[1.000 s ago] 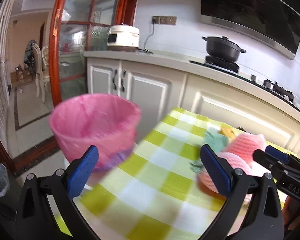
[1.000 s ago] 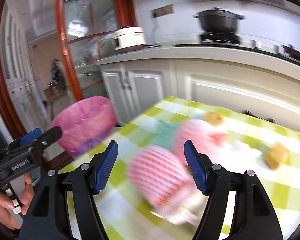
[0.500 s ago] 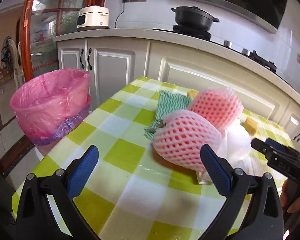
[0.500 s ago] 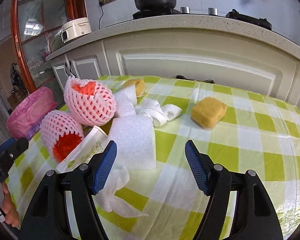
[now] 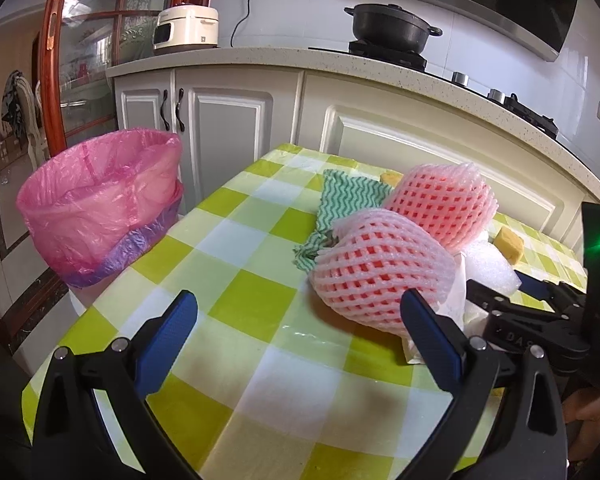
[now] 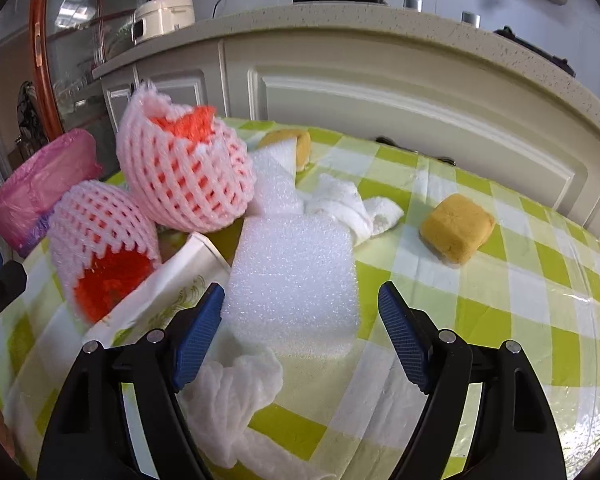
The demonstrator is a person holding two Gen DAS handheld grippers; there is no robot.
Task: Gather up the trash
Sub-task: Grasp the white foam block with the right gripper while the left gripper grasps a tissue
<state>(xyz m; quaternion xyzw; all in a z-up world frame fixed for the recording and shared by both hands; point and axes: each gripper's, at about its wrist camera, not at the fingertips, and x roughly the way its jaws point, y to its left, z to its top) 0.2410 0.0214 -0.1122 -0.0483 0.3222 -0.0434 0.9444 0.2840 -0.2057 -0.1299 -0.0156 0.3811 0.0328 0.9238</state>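
A bin with a pink liner (image 5: pixel 100 204) stands at the table's left end, also in the right wrist view (image 6: pixel 36 188). Trash lies on the green-checked table (image 5: pixel 260 340): two pink foam fruit nets (image 5: pixel 384 276) (image 6: pixel 184 172), a white foam block (image 6: pixel 296 276), crumpled white tissue (image 6: pixel 236 396), a paper wrapper (image 6: pixel 168 288). My left gripper (image 5: pixel 300 336) is open and empty, its right finger beside the near net. My right gripper (image 6: pixel 300 336) is open, its fingers either side of the foam block's near end.
A green zigzag cloth (image 5: pixel 348 196) lies behind the nets. Yellow sponges (image 6: pixel 456 228) (image 6: pixel 296 144) sit on the table. White kitchen cabinets (image 5: pixel 228 120) and a counter with a black pot (image 5: pixel 392 28) and a rice cooker (image 5: pixel 186 26) run close behind.
Both grippers have swung right from the bin toward the trash pile and moved closer. The right gripper now straddles the foam block. Both stay open.
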